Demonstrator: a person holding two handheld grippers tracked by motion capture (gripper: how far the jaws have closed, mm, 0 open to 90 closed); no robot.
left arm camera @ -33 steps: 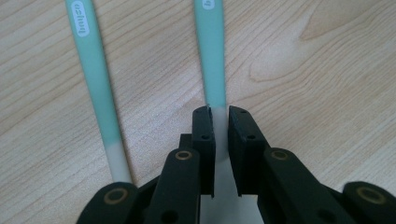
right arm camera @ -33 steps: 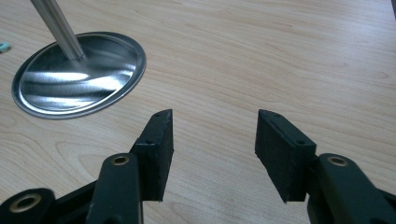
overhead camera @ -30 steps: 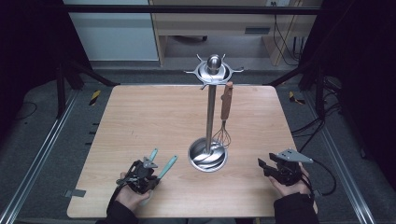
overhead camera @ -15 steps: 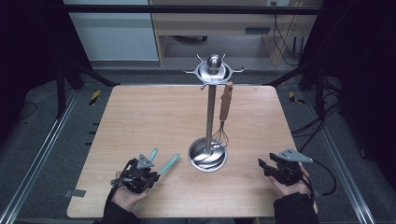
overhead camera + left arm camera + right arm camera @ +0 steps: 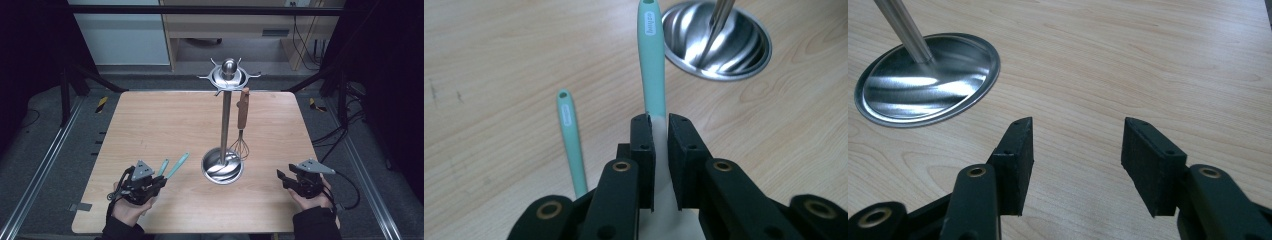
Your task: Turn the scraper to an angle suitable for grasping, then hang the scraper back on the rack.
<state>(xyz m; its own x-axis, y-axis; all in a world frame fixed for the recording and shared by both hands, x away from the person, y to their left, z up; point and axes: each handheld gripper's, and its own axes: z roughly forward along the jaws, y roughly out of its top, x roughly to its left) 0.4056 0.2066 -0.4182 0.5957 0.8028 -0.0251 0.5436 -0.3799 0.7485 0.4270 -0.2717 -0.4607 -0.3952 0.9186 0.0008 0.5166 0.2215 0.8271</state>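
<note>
Lower left of the high view, the left gripper (image 5: 159, 182) fingers clamp a teal utensil (image 5: 652, 60); lower right, the right gripper (image 5: 281, 177) fingers are apart.

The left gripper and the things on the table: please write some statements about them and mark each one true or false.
1. The left gripper is shut on the longer green utensil. True.
2. The right gripper holds the whisk. False: its jaws stand open with nothing between them, above the bare table.
3. The whisk hangs from the metal stand by its brown handle. True.
4. The shorter green utensil hangs from the stand. False: it lies on the table beside the left gripper.
5. The stand has a round, shiny metal base. True.
</note>
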